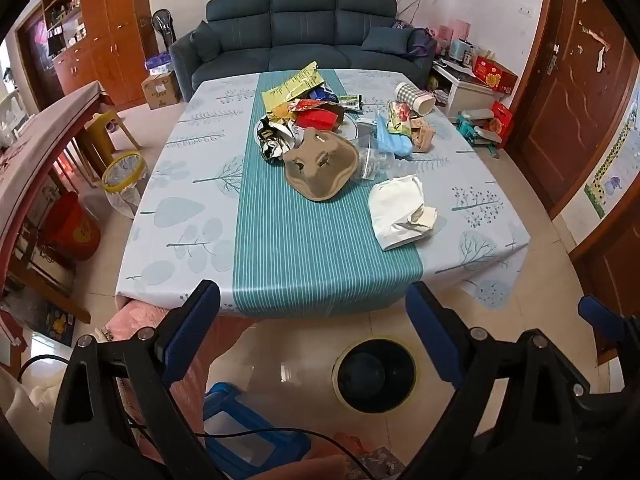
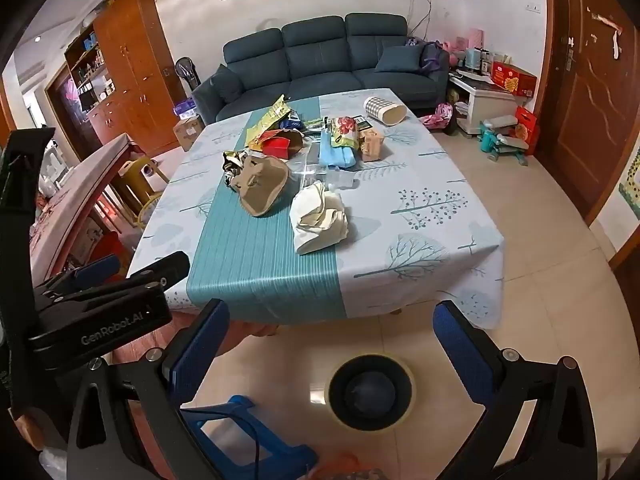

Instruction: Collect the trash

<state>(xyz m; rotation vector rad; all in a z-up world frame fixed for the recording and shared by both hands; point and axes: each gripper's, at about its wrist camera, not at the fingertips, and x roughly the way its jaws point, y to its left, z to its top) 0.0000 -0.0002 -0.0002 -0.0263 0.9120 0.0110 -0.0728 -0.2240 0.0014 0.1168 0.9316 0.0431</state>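
The trash is lying in a loose heap on the table (image 1: 192,216), mostly past its middle and along the teal stripe. Nearest the front edge, a crumpled white paper bag (image 1: 402,212) is sitting on its own, just beside a brown moulded cup carrier (image 1: 322,164). Behind those, a red carton (image 1: 318,118), a yellow-green wrapper (image 1: 292,88), a crinkled foil wrapper (image 1: 274,142), a blue packet (image 1: 394,138), some clear plastic (image 1: 374,158) and one checked paper cup (image 1: 414,98) tipped on its side are crowding together; the smaller scraps among them are too tangled to count.

One black bin (image 1: 374,374) with a pale rim is standing on the floor in front of the table, below both grippers. A second, yellow-rimmed bin (image 1: 122,176) with a clear liner is standing at the table's left side.

The left gripper (image 1: 314,332) is hovering short of the table's front edge with its fingers wide apart and nothing between them. The right gripper (image 2: 332,346) is doing the same, fingers spread and empty.

Collecting is seemingly only starting, since nothing is being carried and the black bin is looking empty. The next move is probably calling for a reach forward over the table to the white paper bag, closing on a crumpled fold, then carrying it back and down to the black bin.
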